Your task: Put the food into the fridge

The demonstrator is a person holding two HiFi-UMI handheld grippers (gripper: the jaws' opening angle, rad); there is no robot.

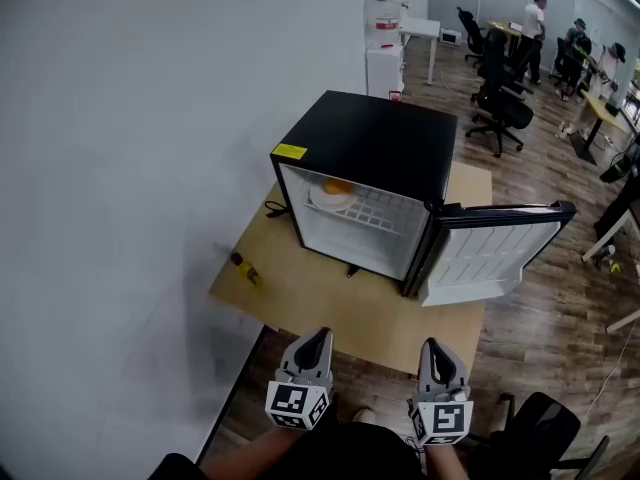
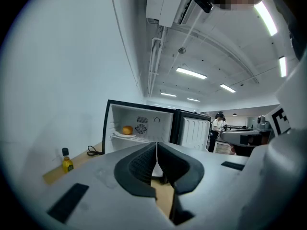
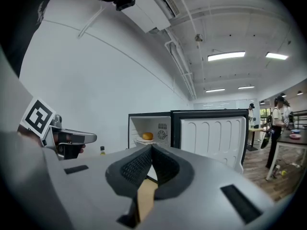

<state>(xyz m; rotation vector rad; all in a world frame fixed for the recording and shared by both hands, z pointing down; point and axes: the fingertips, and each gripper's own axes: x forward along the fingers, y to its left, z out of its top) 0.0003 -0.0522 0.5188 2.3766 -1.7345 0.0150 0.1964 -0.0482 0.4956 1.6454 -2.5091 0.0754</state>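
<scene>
A black mini fridge [image 1: 370, 143] stands on a wooden table [image 1: 330, 303] with its door [image 1: 495, 253] swung open to the right. On its wire shelf lies a white plate [image 1: 325, 202] with an orange food item [image 1: 338, 186]; the same orange food [image 2: 127, 130] shows in the left gripper view and in the right gripper view [image 3: 147, 136]. My left gripper [image 1: 318, 336] and right gripper [image 1: 432, 346] hover side by side at the table's near edge, well short of the fridge. Both are shut with nothing between the jaws, as seen on the left gripper [image 2: 157, 145] and the right gripper [image 3: 151, 147].
A small yellow bottle [image 1: 245, 268] stands at the table's left edge by the white wall, and a black cable [image 1: 275, 208] lies beside the fridge. A water dispenser [image 1: 385, 43], office chairs [image 1: 500, 108] and people are far behind. A black chair [image 1: 545, 428] sits at my right.
</scene>
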